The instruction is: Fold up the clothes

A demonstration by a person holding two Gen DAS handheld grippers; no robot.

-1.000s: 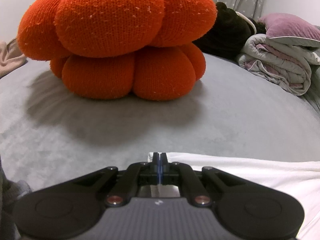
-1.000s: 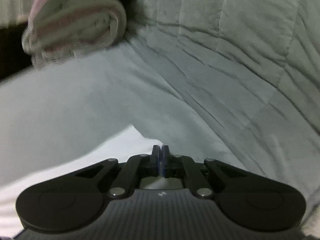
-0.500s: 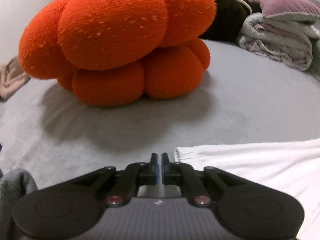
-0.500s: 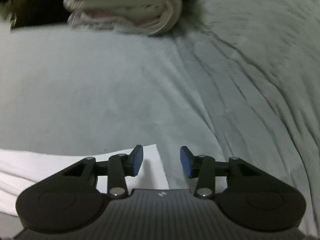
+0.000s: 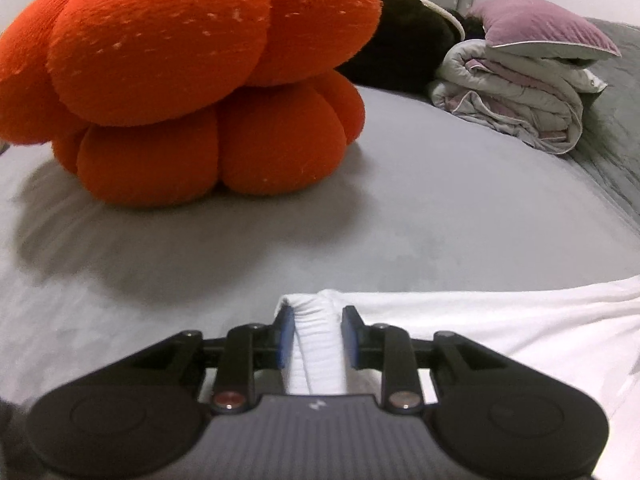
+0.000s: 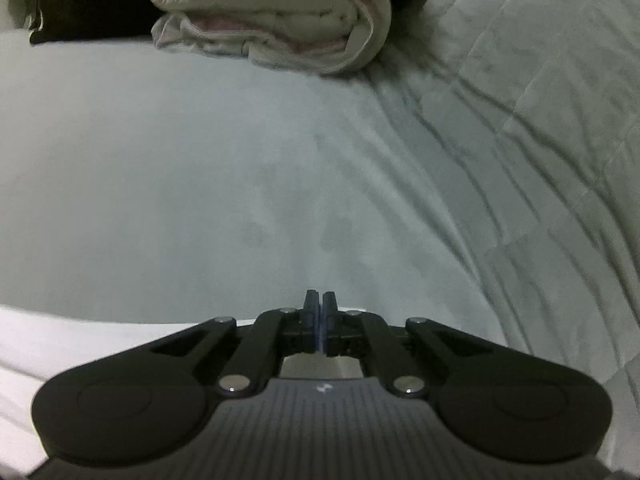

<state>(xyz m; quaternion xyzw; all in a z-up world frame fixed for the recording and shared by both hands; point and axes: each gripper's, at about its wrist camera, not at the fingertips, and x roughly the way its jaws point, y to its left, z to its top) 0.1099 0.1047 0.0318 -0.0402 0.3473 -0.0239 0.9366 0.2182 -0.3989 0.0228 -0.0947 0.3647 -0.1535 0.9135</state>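
A white garment [image 5: 500,328] lies flat on the grey bed sheet [image 5: 400,208]. In the left wrist view its ribbed corner sits between the fingers of my left gripper [image 5: 318,332], which is open around it. In the right wrist view the same white garment [image 6: 80,340] shows at the lower left, under and behind my right gripper [image 6: 320,312]. The right jaws are closed together; I see no cloth between the tips.
A big orange knitted pumpkin cushion [image 5: 180,80] stands close ahead on the left. A black plush toy [image 5: 404,56], a folded quilt [image 5: 516,100] with a purple pillow [image 5: 540,28] lie at the back. A grey quilted blanket [image 6: 540,140] rises on the right.
My left gripper went from shut to open, with the garment's ribbed corner now between its fingers. My right gripper opened half a second ago and has shut again, drawn back over the garment's edge.
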